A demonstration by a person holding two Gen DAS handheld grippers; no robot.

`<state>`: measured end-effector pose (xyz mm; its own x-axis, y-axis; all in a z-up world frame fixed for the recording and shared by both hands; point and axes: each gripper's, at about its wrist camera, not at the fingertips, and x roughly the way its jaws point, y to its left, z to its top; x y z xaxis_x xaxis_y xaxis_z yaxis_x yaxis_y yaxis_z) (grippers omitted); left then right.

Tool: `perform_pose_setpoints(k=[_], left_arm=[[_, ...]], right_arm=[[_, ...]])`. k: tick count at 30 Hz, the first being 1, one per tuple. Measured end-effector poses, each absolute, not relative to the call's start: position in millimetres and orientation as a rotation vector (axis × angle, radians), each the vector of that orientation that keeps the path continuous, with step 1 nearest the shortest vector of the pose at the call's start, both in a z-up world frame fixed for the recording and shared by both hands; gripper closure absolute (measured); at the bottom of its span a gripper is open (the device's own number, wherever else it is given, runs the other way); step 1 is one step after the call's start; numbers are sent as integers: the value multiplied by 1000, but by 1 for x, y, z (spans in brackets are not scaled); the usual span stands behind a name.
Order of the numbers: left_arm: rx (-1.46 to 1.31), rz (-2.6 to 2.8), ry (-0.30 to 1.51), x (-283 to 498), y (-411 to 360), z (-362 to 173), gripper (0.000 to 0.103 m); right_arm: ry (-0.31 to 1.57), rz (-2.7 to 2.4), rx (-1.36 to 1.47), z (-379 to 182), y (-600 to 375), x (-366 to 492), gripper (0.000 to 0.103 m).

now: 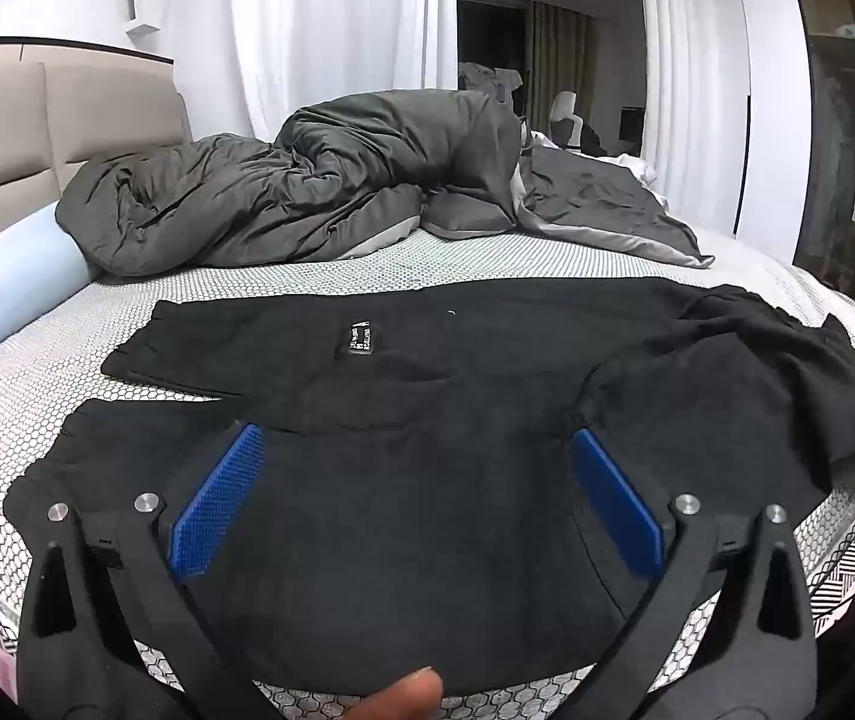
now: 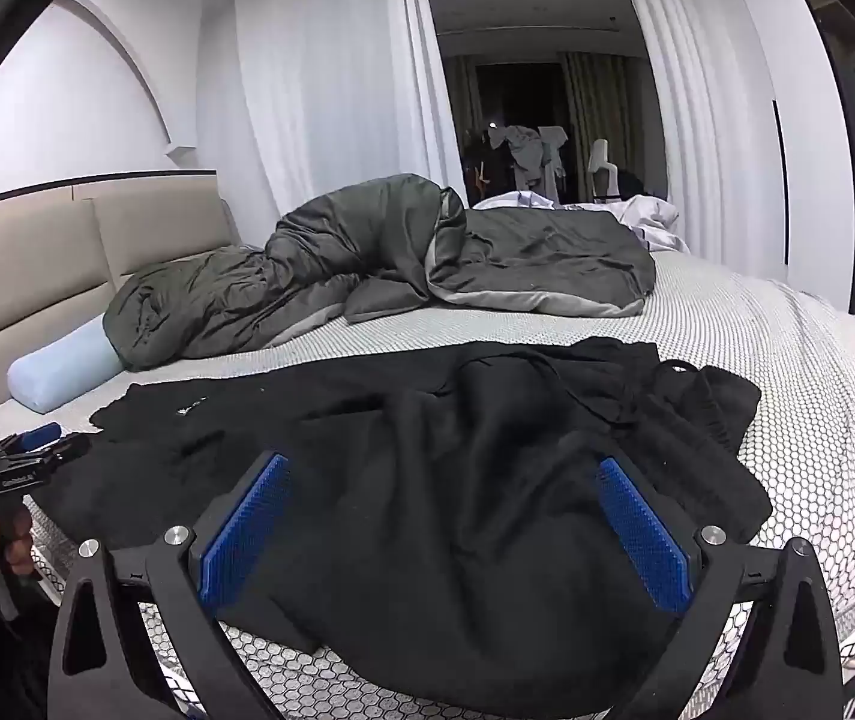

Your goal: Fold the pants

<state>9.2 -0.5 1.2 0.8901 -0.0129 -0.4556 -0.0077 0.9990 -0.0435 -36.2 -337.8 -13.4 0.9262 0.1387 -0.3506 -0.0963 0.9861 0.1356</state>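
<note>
Black pants [image 1: 427,396] lie spread across the near part of the bed, legs running to the left, with a small label [image 1: 360,337] showing; the right end is bunched and rumpled. In the right wrist view the pants [image 2: 427,450] lie rumpled, waist end at the right. My left gripper [image 1: 418,438] is open, its blue pads [image 1: 214,504] wide apart just above the near leg, holding nothing. My right gripper [image 2: 445,468] is open above the bunched middle of the pants, empty. The left gripper also shows in the right wrist view [image 2: 37,441], at the far left over the leg end.
The bed has a white honeycomb-patterned mattress cover [image 1: 19,396]. A crumpled grey duvet [image 1: 307,192] lies at the back, a pale blue bolster pillow [image 1: 1,294] at the left by the beige headboard [image 1: 1,138]. The bed's near edge [image 2: 367,684] is right below the grippers.
</note>
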Motion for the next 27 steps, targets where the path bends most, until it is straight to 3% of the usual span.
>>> perform_pose_setpoints(k=[27], left_arm=[[-74, 14, 513, 28, 1, -7, 1]], right_arm=[[388, 92, 106, -16, -335, -32, 0]])
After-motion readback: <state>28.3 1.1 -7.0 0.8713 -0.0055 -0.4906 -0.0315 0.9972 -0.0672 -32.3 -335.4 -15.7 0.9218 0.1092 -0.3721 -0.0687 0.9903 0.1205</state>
